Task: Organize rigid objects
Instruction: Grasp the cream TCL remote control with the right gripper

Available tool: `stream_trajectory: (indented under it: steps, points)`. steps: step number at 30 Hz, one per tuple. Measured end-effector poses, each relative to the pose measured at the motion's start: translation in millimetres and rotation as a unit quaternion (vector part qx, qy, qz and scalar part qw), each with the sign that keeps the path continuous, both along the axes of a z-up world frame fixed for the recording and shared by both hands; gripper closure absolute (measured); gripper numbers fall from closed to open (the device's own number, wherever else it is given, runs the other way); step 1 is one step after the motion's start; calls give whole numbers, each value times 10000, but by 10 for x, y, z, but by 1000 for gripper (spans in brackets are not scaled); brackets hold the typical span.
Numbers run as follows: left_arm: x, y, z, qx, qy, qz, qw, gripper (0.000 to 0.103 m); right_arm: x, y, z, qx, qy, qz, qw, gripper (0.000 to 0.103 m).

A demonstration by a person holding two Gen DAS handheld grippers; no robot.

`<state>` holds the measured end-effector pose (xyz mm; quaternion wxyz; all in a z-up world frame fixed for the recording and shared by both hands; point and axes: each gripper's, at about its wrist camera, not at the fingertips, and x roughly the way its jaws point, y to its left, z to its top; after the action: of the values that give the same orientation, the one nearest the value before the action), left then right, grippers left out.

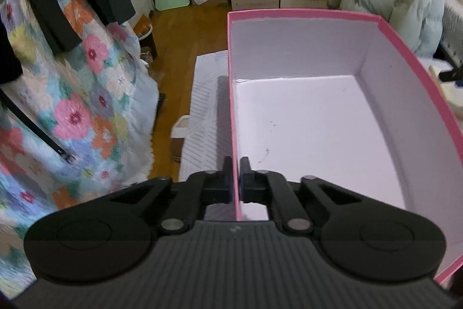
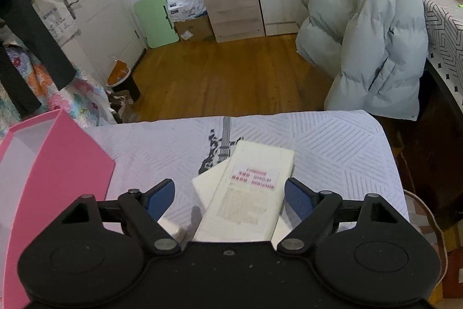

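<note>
While the left gripper (image 1: 235, 164) has its jaws clamped on the near wall of the pink box (image 1: 318, 15), one finger inside and one outside, the right gripper (image 2: 230, 193) hovers with jaws wide apart on either side of a white box (image 2: 249, 193); this labelled box lies atop a second white box (image 2: 207, 181) on the quilted surface (image 2: 332, 141); only the left view shows the pink box's bare white interior; only the right view shows the white boxes, with the pink box at its left edge.

The white box (image 2: 246, 193) has its near end hidden behind the gripper body; label text is blurred, possibly numerals.
</note>
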<state>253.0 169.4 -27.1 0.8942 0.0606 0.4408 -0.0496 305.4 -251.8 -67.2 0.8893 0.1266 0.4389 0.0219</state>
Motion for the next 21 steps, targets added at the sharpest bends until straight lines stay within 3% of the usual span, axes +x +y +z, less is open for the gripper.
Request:
stream_trajectory:
  steps: [3, 8, 13, 16, 18, 21]
  points:
    - [-40, -6, -32, -11, -192, 37, 9998, 100, 78, -3, -63, -173, 247, -129, 9995, 16]
    - [-42, 52, -50, -250, -280, 159, 9992, 101, 247, -94, -199, 298, 551, -10, 9980, 15]
    - [-80, 29, -47, -234, -469, 150, 9985, 101, 287, -87, -208, 179, 577, -91, 9981, 16]
    - [-80, 30, -41, -297, -449, 197, 9984, 101, 264, -181, -132, 433, 602, -240, 9970, 40]
    - [-69, 45, -39, -356, -449, 234, 9981, 101, 279, -233, -110, 590, 616, -224, 9961, 41]
    - [-81, 35, -34, -354, -462, 236, 9980, 101, 186, -199, 4, 447, 405, -209, 9980, 41]
